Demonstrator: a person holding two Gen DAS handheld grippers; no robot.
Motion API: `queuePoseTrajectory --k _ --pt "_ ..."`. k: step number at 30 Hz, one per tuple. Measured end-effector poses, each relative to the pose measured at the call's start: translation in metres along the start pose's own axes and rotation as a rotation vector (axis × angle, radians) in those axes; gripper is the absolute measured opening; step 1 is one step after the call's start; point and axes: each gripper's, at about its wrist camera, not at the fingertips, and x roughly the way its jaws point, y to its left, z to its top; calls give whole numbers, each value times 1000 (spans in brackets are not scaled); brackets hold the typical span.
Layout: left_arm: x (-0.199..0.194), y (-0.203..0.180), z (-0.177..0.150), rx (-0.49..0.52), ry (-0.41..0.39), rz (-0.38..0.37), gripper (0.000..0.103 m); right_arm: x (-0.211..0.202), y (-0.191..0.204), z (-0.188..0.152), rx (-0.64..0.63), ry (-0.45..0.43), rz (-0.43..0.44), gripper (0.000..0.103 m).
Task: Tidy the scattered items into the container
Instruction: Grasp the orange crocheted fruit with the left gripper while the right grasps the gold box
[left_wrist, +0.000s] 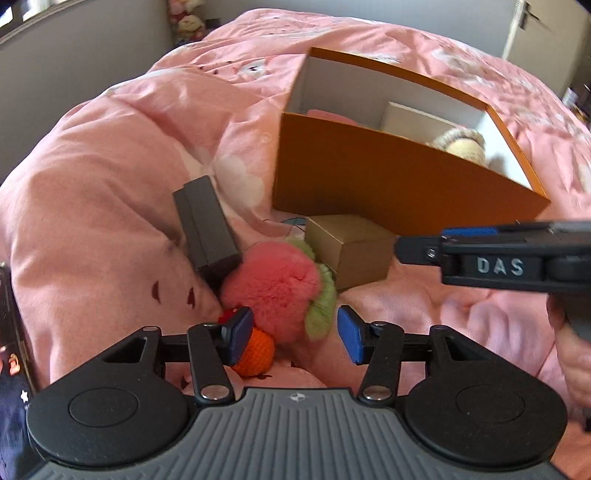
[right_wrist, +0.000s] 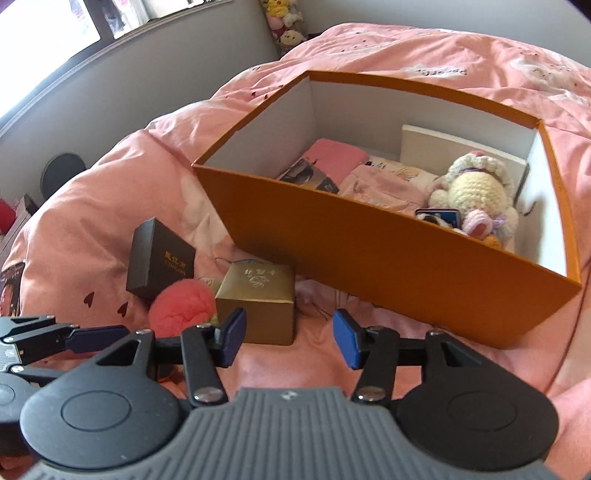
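Observation:
An orange cardboard container sits open on the pink duvet. It holds a crocheted doll, pink cloth, a white box and a booklet. In front of it lie a gold box, a dark grey box, a fluffy pink plush and a small orange crochet ball. My left gripper is open, its blue pads on either side of the plush's near end without touching it. My right gripper is open over bare duvet, its left finger just short of the gold box.
The rumpled pink duvet rises in a hump left of the items. A grey wall and stuffed toys stand behind the bed. My right gripper's side shows at the right of the left wrist view, with a hand below it.

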Motion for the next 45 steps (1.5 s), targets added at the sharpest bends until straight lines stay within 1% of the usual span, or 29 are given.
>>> queuePoseTrajectory --k 1,2,3,5,7,8,11,12,13,14,16,18,22,24,25,26,27,28,29,31,34,38,39,40,41,42,43,44,45 --pt "1 0 -1 32 0 20 61 1 -2 2 2 -1 -6 56" --pt "2 2 -2 29 -6 52 62 2 -5 5 9 -5 -11 57" --pt "3 7 -3 8 -15 72 64 3 -8 7 16 -4 -10 60" --pt "5 16 -8 -28 -18 38 65 5 -13 7 37 3 -18 63" --pt "6 24 -12 -77 -9 36 65 9 -13 5 59 22 -10 63" --pt "7 25 -12 -81 2 33 65 10 -11 6 62 24 3 63" --pt "6 14 -6 -54 -16 33 65 15 3 9 18 19 15 63" --pt "5 10 -6 -20 -20 22 65 19 8 8 -19 44 27 63" --pt "6 6 -7 28 -7 20 65 19 9 6 -47 57 32 63" --pt "7 6 -11 42 4 40 65 17 8 4 -61 46 24 63" --pt "13 12 -16 4 21 79 65 15 -1 2 -36 26 6 66" --pt "20 17 -18 -37 32 89 65 18 -11 2 12 26 28 66" --pt "30 11 -19 -19 59 156 65 25 -6 1 0 42 38 66" --pt "39 8 -12 -77 97 162 65 32 1 8 6 58 40 66" --pt "42 4 -10 -65 101 149 69 35 6 11 7 72 42 66" --pt "43 1 -13 -20 102 157 72 38 13 11 -48 92 56 67" --pt "46 2 -15 -1 115 166 71 39 15 9 -100 96 57 67" --pt "48 9 -17 -25 126 163 70 40 14 10 -108 92 35 68" --pt "48 16 -18 -59 120 148 70 42 9 13 -81 89 20 70" --pt "46 20 -21 -79 101 128 70 48 -1 18 -23 96 73 70" --pt "51 19 -27 -84 76 146 68 61 -6 21 27 123 125 70" --pt "58 20 -24 -114 78 149 67 70 3 18 11 152 123 70" --pt "59 20 -23 -132 84 148 67 73 5 19 34 162 119 71" --pt "60 19 -22 -128 91 146 67 74 8 21 47 177 135 72" --pt "62 15 -19 -129 97 164 67 76 14 23 54 179 148 77" --pt "64 9 -18 -117 98 178 67 80 20 25 61 182 124 81" --pt "65 3 -19 -71 99 197 67 83 27 26 27 198 93 80" --pt "64 3 -21 -57 93 191 66 83 31 26 -29 202 73 79" --pt "61 9 -22 -86 82 172 63 82 29 25 -43 191 54 78"
